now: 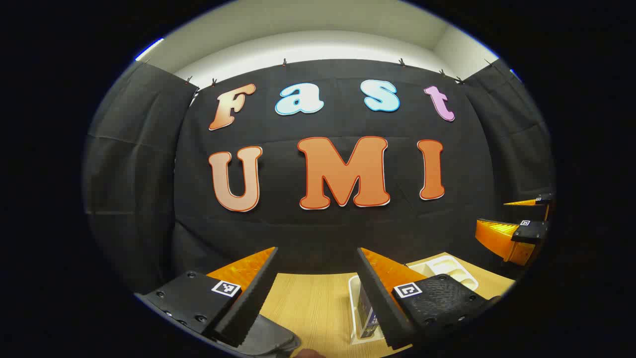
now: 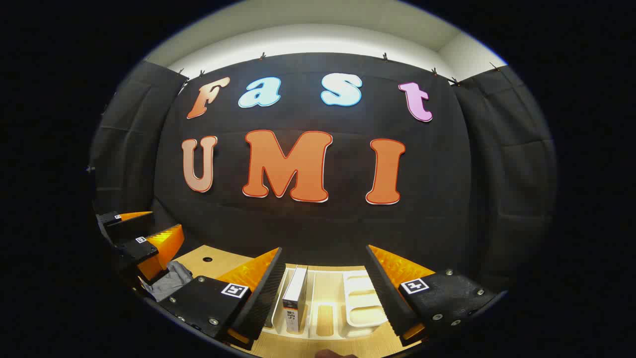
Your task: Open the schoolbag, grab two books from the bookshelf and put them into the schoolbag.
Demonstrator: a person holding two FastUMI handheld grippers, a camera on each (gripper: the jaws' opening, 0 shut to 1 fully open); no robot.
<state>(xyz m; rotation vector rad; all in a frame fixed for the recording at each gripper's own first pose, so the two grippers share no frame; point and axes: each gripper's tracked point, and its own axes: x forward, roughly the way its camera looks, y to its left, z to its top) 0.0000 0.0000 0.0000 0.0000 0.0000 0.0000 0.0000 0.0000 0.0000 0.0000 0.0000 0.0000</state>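
Legible text: none. Each finger of the left gripper (image 1: 318, 298) and the right gripper (image 2: 323, 293) carries a square black-and-white marker, a coded pattern without characters. The book (image 2: 295, 300) standing in the bookshelf (image 2: 365, 303) bears a printed label at its lower end, too small to read.

1. One book (image 2: 295, 298) stands upright in the rack, at 6 o'clock in the right gripper view.
2. One white bookshelf rack (image 2: 362, 301) sits on the table.
3. One grey schoolbag (image 2: 169, 281) lies at 8 o'clock.
4. Two tools: left (image 1: 318, 293) and right (image 2: 323, 293).
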